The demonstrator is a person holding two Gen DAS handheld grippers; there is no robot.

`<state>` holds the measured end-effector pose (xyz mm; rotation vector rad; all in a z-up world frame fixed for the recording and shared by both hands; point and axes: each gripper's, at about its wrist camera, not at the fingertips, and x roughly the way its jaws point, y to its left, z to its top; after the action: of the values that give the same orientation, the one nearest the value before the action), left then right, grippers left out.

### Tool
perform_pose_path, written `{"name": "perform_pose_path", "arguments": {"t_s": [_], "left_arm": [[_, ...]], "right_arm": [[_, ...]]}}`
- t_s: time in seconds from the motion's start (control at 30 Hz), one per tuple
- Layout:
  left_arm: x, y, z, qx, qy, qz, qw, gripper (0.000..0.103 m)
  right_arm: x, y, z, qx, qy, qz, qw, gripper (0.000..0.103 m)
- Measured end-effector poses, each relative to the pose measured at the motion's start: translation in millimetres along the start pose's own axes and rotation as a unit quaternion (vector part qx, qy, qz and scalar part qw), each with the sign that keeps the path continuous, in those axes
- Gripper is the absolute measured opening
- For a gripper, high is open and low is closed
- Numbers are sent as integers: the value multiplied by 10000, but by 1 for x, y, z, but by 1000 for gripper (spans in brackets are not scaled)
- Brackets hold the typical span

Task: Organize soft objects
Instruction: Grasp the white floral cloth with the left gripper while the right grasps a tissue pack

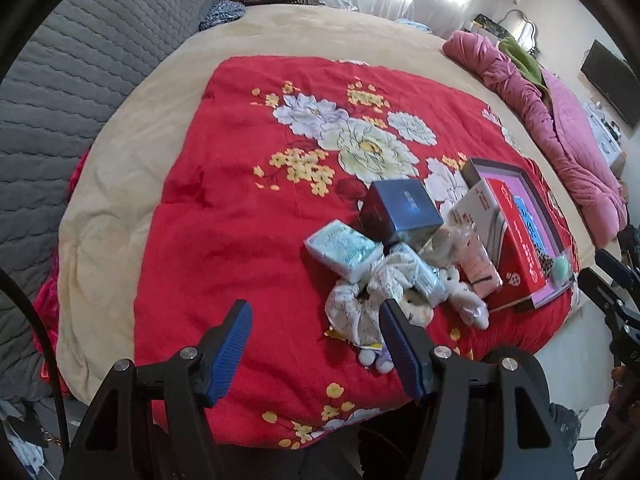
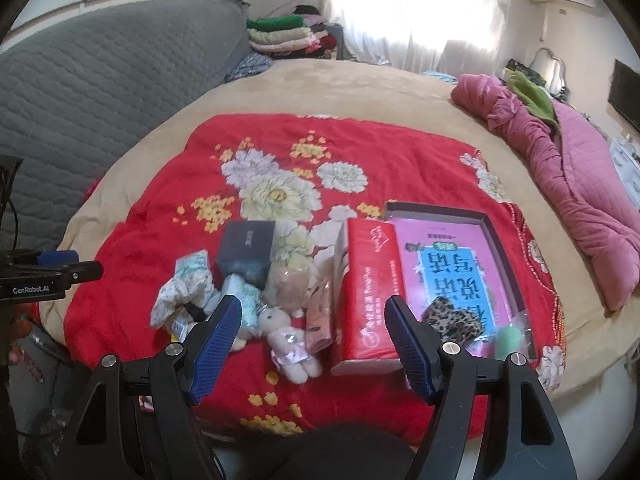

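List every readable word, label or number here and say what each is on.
"GenRobot.AI": on the left tongs, seen from the right wrist.
Red box: white lettering, too blurred to read.
Pink book in the tray: large upside-down Chinese characters, not legible.
Blue box: faint print, unreadable.
Tissue pack: print too small.

You are looking at a bed that is wearing a beige cover, with a red floral quilt spreading across its middle. A crumpled pink quilt is lying along the bed's right edge, apart from the red one. Folded blankets are sitting stacked at the far end, beside the grey quilted headboard.
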<state>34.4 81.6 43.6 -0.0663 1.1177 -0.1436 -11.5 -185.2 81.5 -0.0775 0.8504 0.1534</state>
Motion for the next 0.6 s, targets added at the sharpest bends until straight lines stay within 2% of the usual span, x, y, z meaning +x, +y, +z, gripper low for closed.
{"name": "perform_pose_path", "arguments": {"t_s": [0.33,0.6], "left_arm": [[34,-31,-13,341,340,-278,9985,65],[68,-35,-5,210,642,-435,9968,65]], "right_arm": [[43,31,-19,-282,411,218,9985,75],[77,56,-30,-585,675,336,9954,75]]}}
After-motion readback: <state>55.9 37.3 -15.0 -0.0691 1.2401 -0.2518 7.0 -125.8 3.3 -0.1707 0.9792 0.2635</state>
